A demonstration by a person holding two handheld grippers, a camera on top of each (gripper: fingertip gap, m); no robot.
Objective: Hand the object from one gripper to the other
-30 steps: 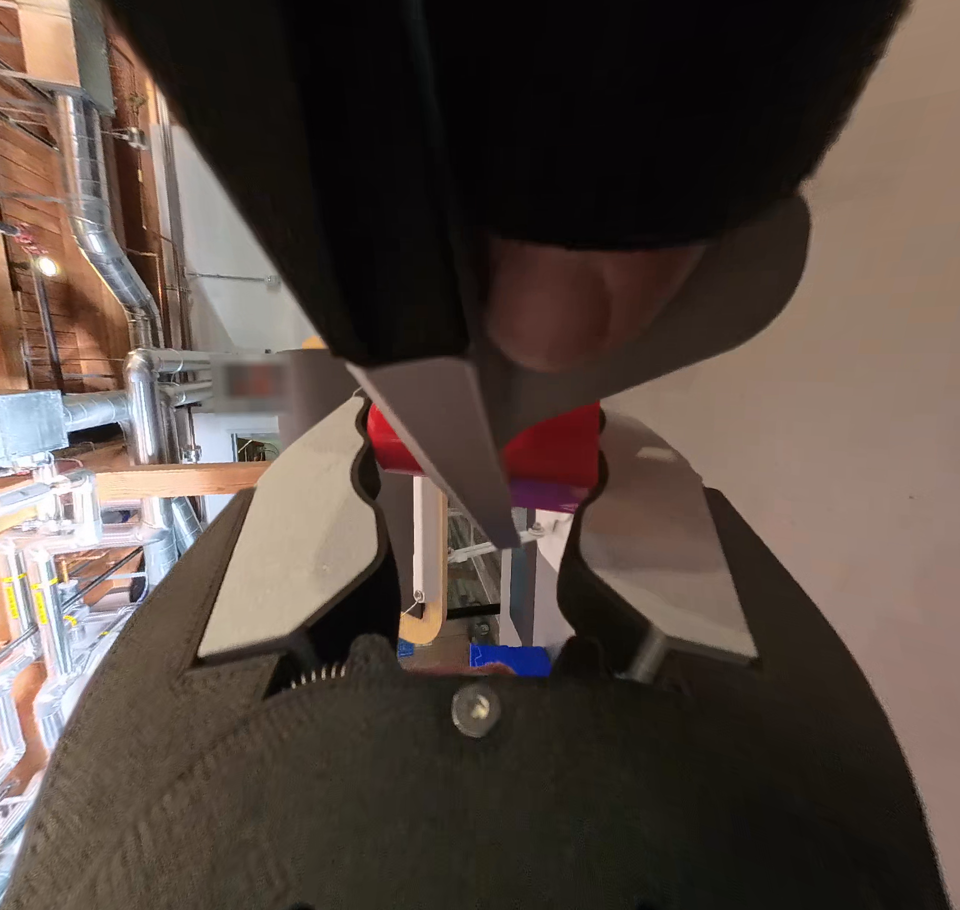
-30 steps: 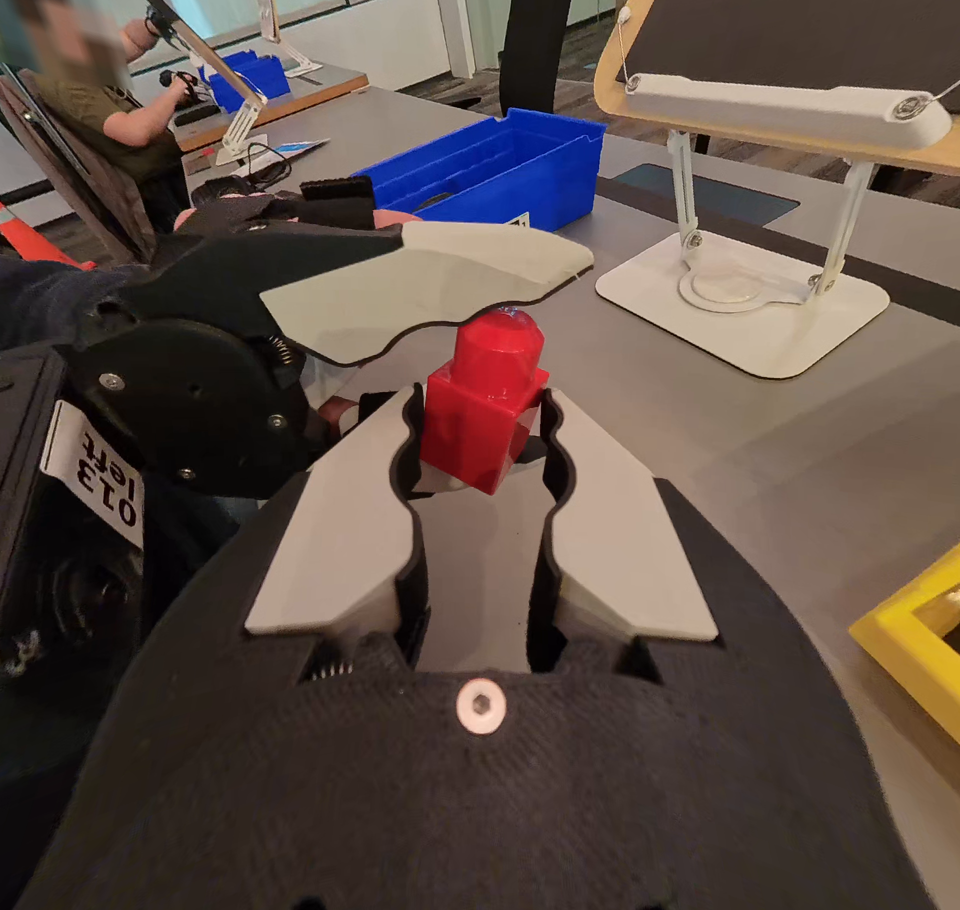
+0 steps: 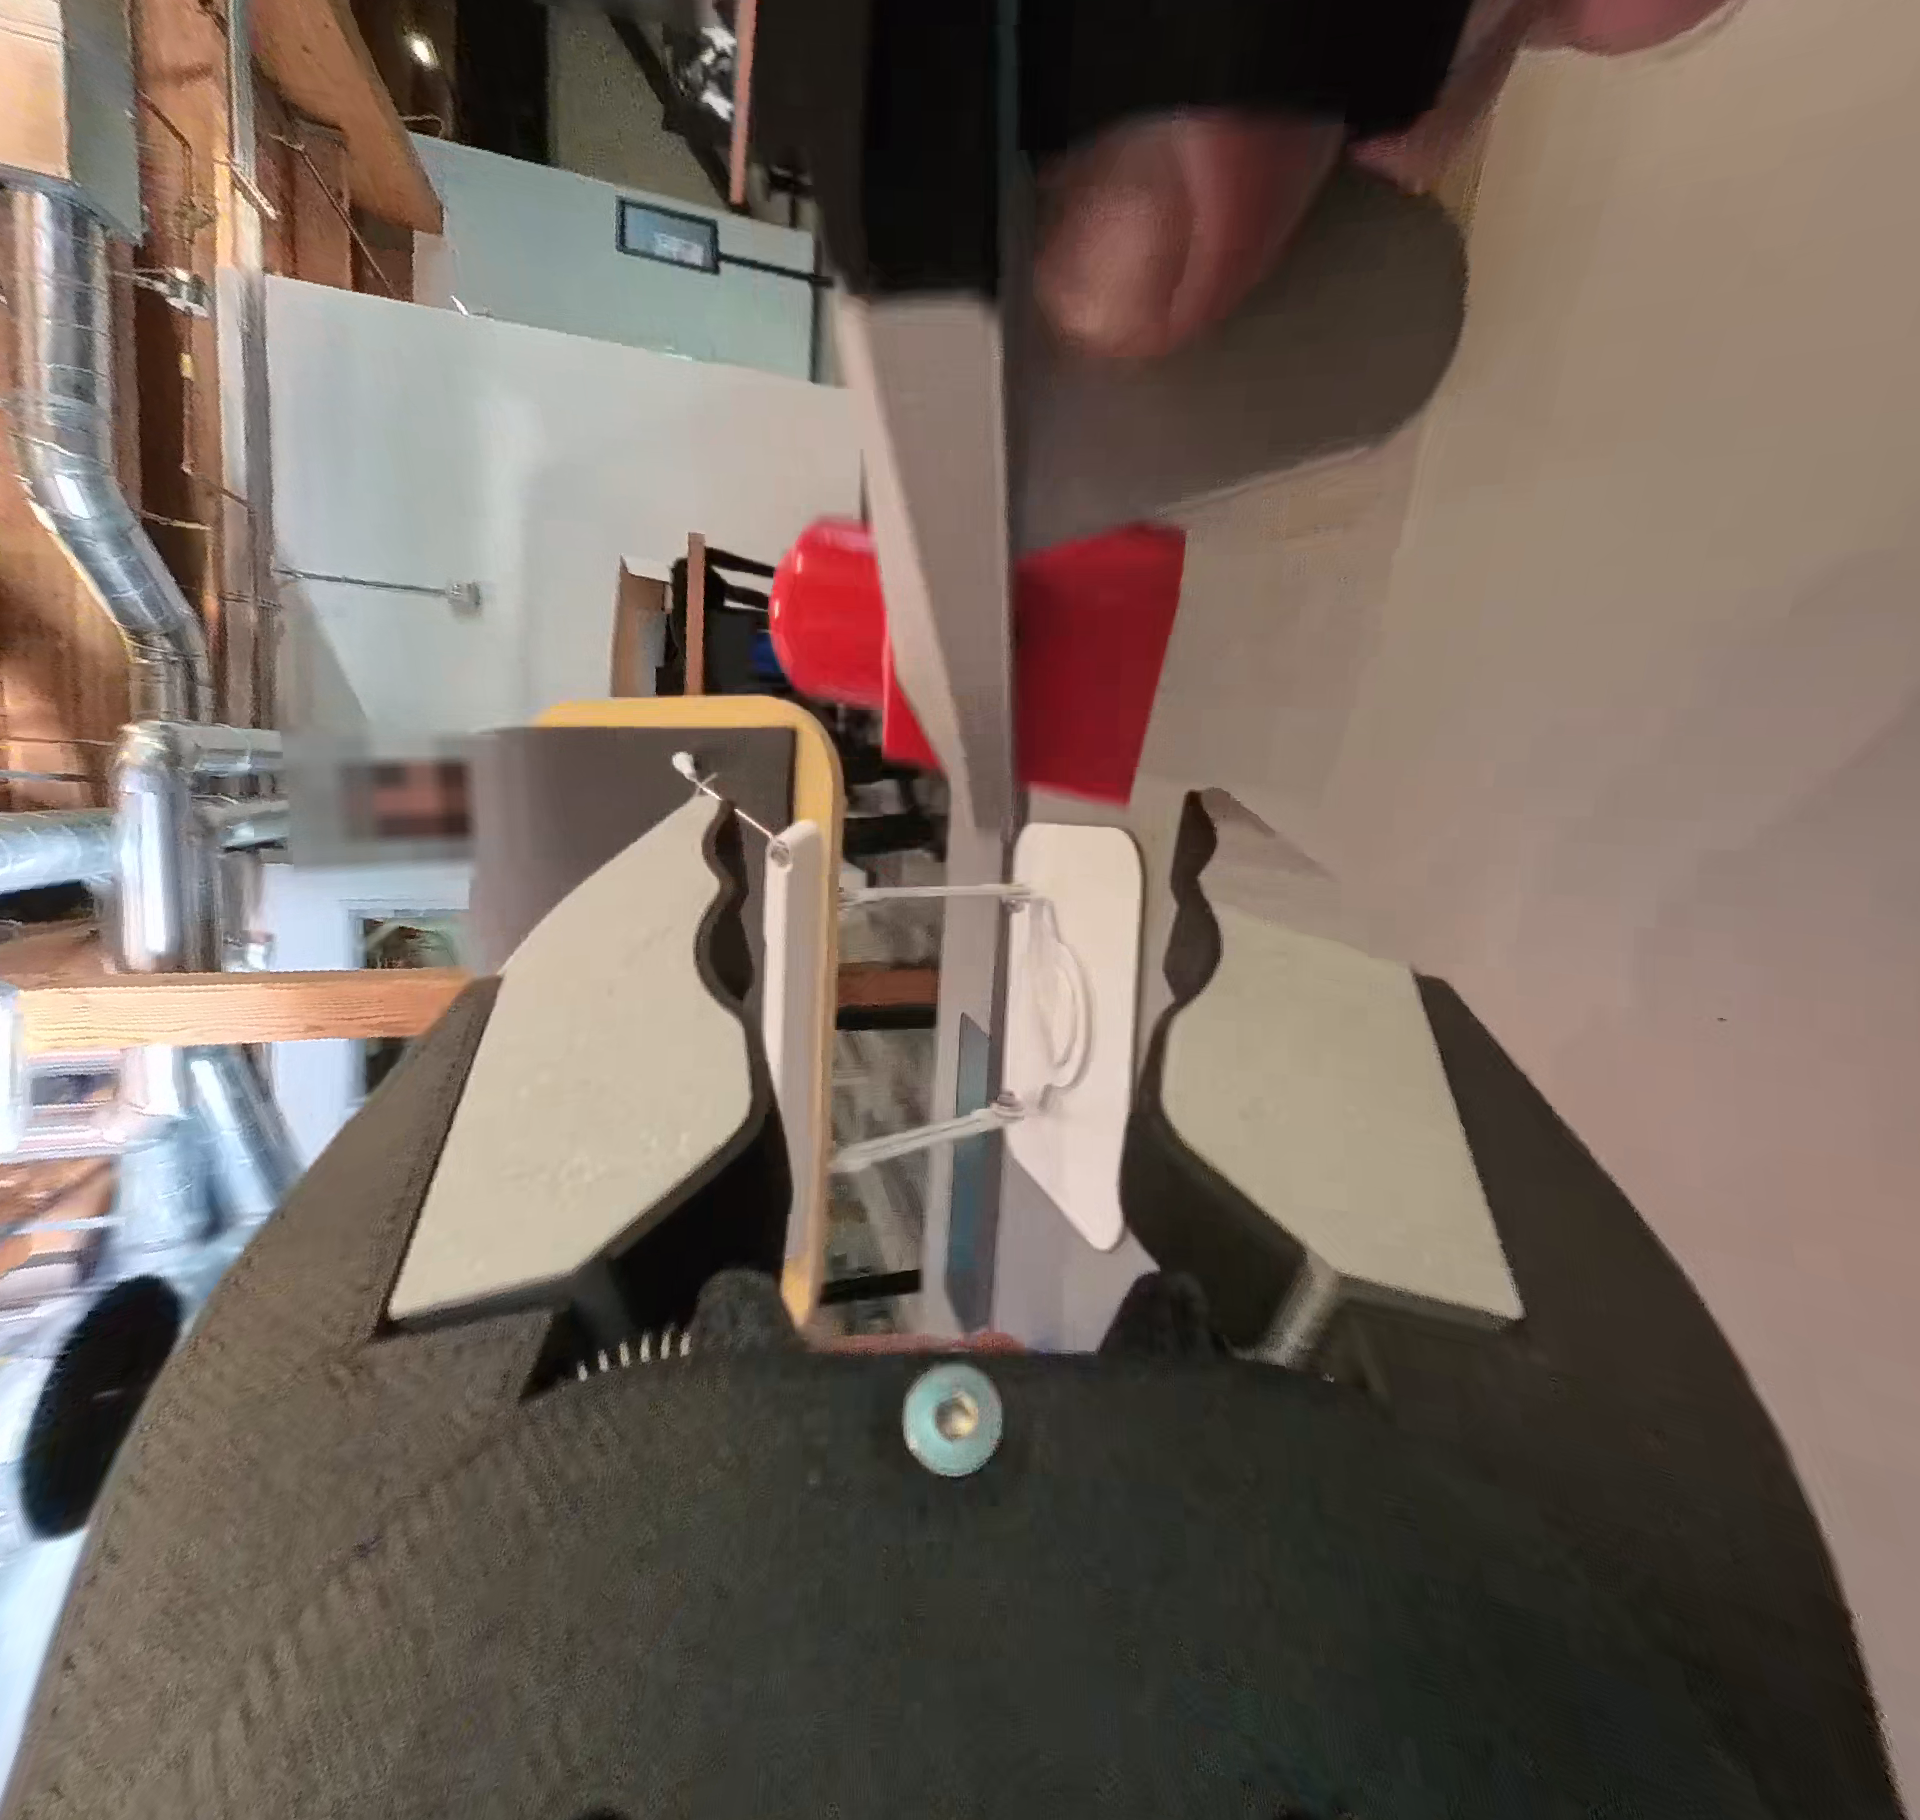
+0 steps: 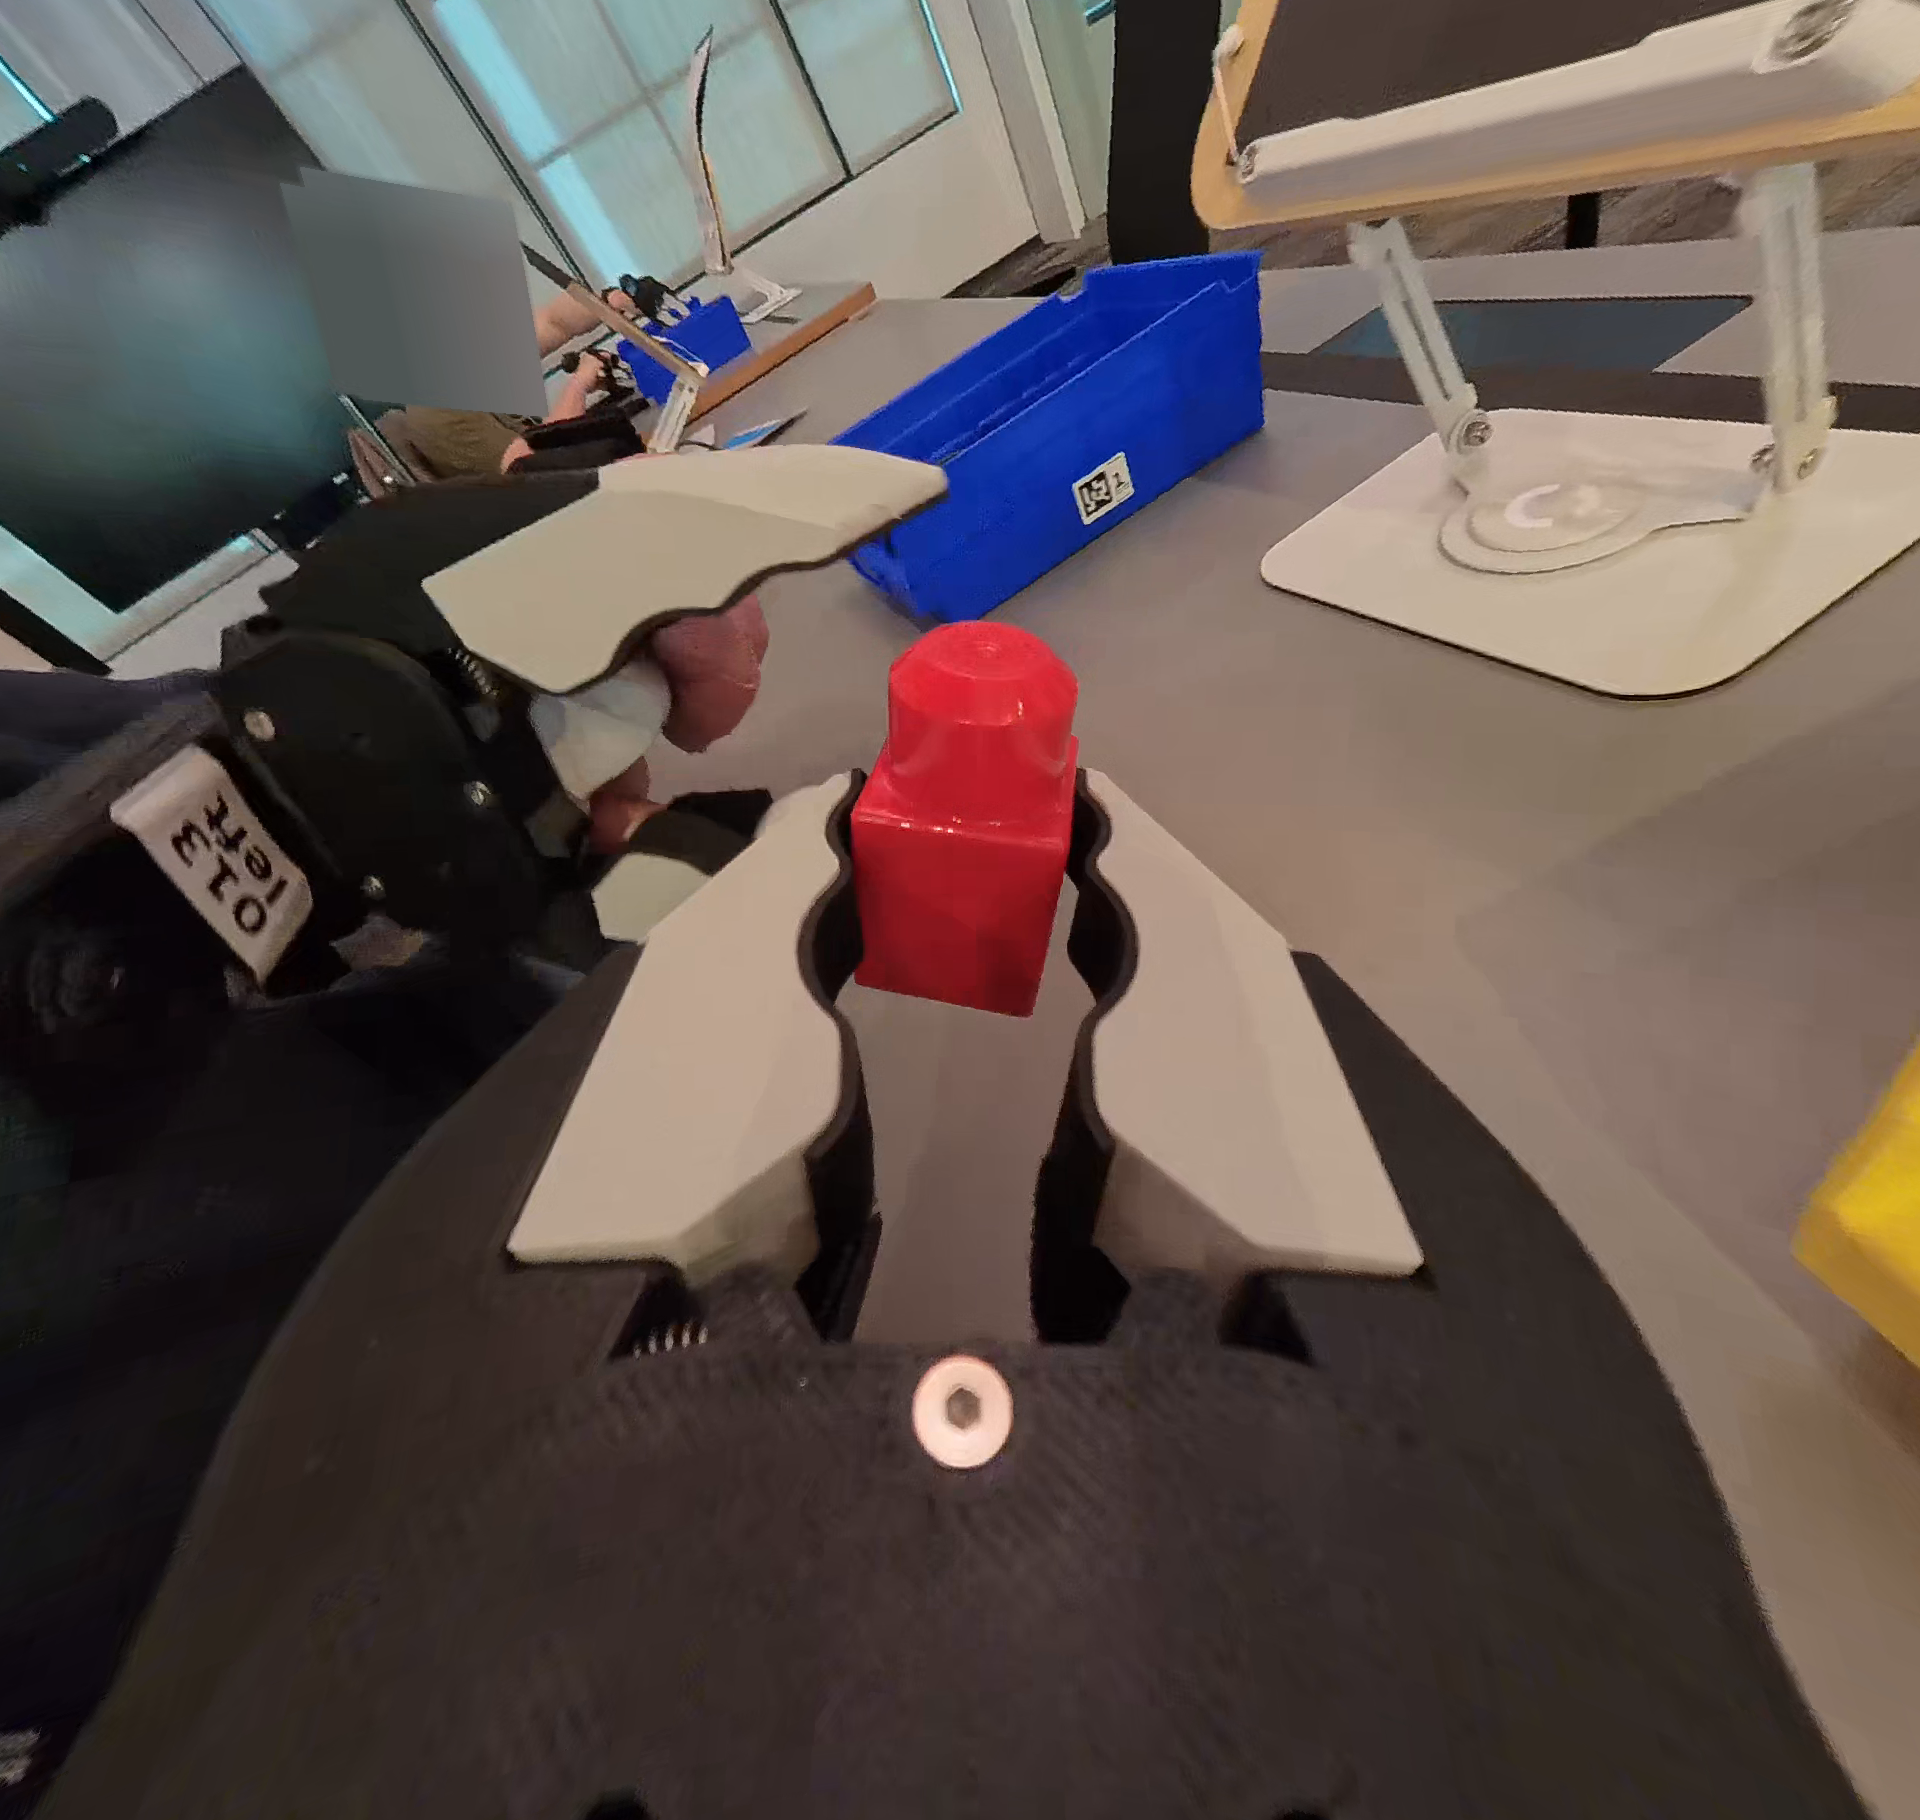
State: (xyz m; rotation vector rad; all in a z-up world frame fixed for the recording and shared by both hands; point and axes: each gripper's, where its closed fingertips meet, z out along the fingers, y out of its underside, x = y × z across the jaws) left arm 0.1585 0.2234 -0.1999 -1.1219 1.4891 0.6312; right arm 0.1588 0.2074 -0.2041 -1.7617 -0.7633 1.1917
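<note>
Block clamped in right gripper; left gripper spread empty at 10 o'clock. Tip-only grip, could slip.

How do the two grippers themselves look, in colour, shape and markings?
Both the right gripper and the left gripper have a rounded black body with a rough printed texture, one silver screw in the middle, small springs, and two light grey jaws with wavy black inner edges. The left one bears a white label with black writing on its side.

Grey table: blue bin, white stand
</note>
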